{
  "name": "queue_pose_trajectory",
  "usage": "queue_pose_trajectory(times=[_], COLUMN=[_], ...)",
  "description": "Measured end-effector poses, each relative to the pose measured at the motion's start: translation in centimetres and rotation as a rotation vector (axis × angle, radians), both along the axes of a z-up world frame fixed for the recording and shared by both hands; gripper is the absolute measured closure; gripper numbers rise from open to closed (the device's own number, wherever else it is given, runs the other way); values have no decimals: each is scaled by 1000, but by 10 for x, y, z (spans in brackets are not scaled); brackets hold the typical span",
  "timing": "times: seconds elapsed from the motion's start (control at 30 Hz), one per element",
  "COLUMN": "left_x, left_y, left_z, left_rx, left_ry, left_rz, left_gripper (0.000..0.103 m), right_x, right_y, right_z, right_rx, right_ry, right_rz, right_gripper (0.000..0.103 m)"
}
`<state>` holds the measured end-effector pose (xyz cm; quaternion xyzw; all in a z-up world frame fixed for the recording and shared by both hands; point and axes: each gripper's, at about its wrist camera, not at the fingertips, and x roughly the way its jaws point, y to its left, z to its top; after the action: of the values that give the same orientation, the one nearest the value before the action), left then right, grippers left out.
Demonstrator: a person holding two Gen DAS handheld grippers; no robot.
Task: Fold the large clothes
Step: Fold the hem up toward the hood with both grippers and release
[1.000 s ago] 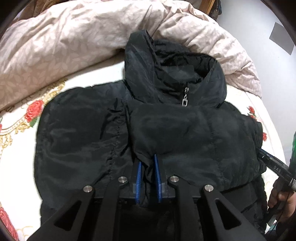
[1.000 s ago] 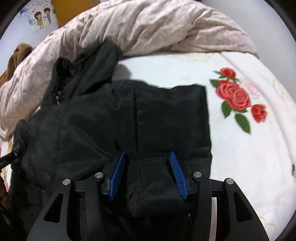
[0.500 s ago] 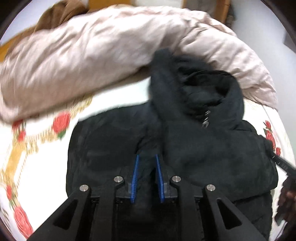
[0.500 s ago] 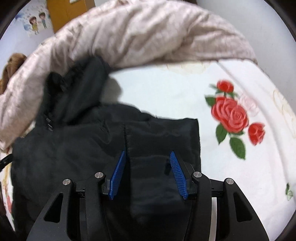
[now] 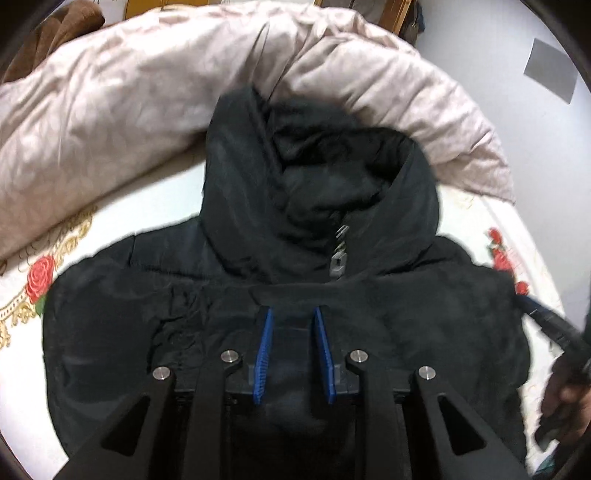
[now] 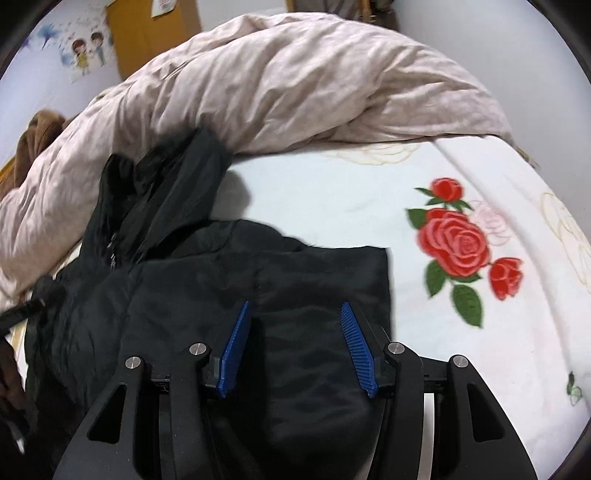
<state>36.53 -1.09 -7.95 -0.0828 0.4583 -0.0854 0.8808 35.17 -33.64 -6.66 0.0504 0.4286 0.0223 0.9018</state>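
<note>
Left wrist view: a crumpled pink duvet (image 5: 155, 96) banks behind the black hooded jacket (image 5: 424, 317), which lies flat on the rose-printed bedsheet (image 5: 33, 291) (hood against the duvet). The left gripper (image 5: 292, 314) angles down over the chest, jaws just opening, pads clear of fabric. The right gripper (image 6: 297, 308) is spread over the folded sleeve (image 6: 321, 273).

No text, brand, number or sign can be read anywhere in either view. The one printed thing is a wall poster (image 6: 83, 51) at about ten o'clock in the right wrist view, showing two cartoon figures, with no lettering that can be made out. A pale sheet of paper (image 6: 164, 5) on the orange door (image 6: 151, 40) at eleven o'clock is too small and blurred to read.
</note>
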Motion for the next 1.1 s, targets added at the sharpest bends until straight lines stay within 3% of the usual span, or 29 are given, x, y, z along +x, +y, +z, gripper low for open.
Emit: queue_pose_trajectory(times=[0.23, 0.33, 0.5, 0.57, 0.67, 0.77, 0.93, 1.1], left_x=[-10, -14, -54, -61, -53, -52, -56, -88], left_y=[-4, 1, 3, 0, 3, 1, 1, 9], left_z=[-20, -1, 36, 27, -7, -17, -2, 31], left_rx=[45, 30, 0, 17, 4, 15, 26, 19], left_ry=[-21, -18, -115, -97, 10, 5, 28, -13], left_rz=[-19, -10, -45, -59, -42, -44, -39, -38], left_gripper=[79, 79, 79, 79, 79, 79, 79, 79], right_x=[4, -3, -43, -55, -53, -48, -54, -85], right_y=[-2, -1, 9, 17, 28, 32, 28, 21], right_z=[-36, -16, 19, 14, -14, -24, -4, 34], right_rx=[10, -1, 2, 14, -4, -23, -16, -33], right_ry=[71, 58, -25, -10, 72, 78, 61, -18], right_rz=[-14, -27, -5, 9, 19, 15, -12, -48], right_gripper=[50, 50, 50, 50, 50, 50, 50, 50])
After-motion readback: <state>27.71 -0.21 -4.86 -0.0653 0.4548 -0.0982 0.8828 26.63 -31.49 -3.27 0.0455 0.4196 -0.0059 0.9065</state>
